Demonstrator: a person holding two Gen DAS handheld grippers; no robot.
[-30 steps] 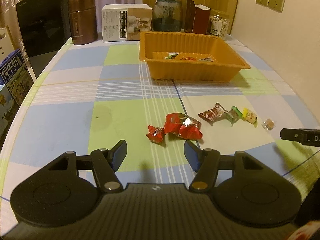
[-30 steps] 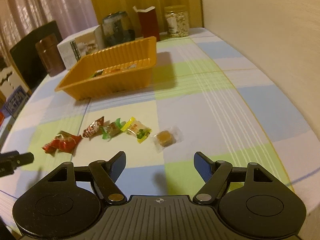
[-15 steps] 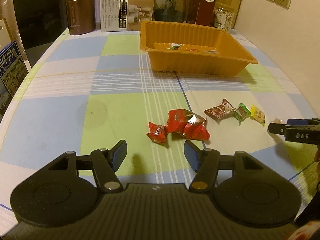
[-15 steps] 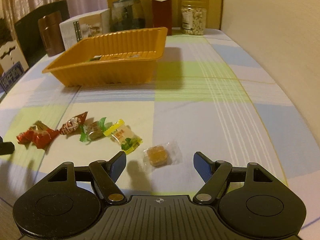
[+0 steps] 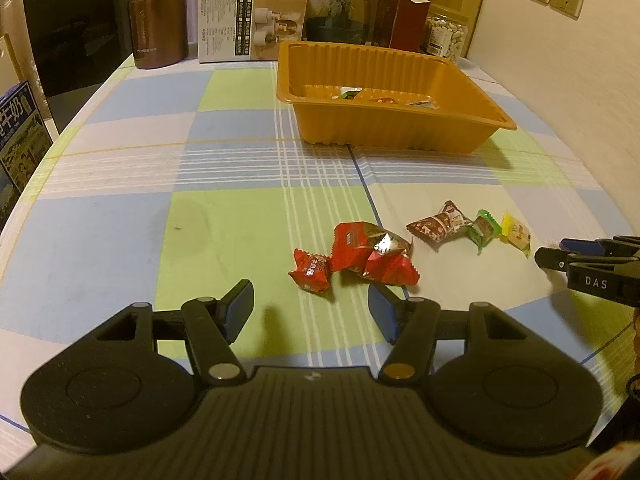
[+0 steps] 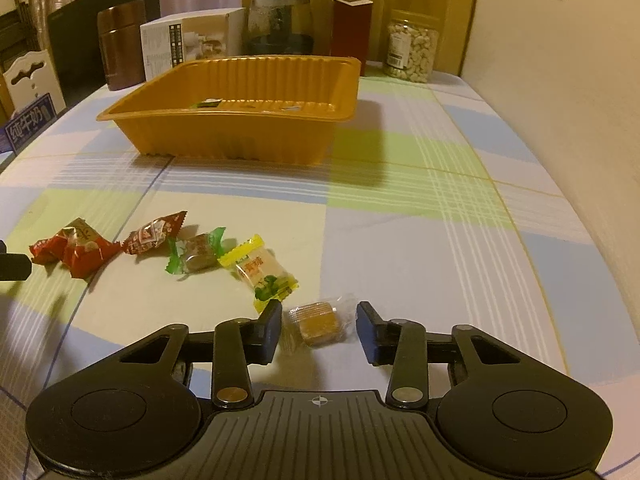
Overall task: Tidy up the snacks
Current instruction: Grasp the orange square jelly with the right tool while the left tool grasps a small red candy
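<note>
A brown cube candy in a clear wrapper (image 6: 320, 322) lies on the checked tablecloth between the jaws of my right gripper (image 6: 319, 316). The jaws are closing; the left pad is at the wrapper and a gap remains at the right pad. To its left lie a yellow candy (image 6: 264, 270), a green one (image 6: 196, 254), a red-brown one (image 6: 154, 234) and red ones (image 6: 76, 248). My left gripper (image 5: 310, 294) stands open just short of the red candies (image 5: 372, 252), with nothing between its fingers. The orange tray (image 5: 392, 136) behind holds a few candies.
Along the table's back stand a brown canister (image 5: 158, 20), a white box (image 5: 252, 24), a glass jar (image 5: 338, 10), a red carton (image 5: 404, 20) and a jar of nuts (image 5: 444, 36). A dark chair (image 5: 68, 28) and a blue milk box (image 5: 20, 132) are at the left. A wall runs along the right.
My right gripper came down and forward over the clear-wrapped brown candy, and its jaws narrowed around it. The left gripper stayed nearly where it was, still open.
</note>
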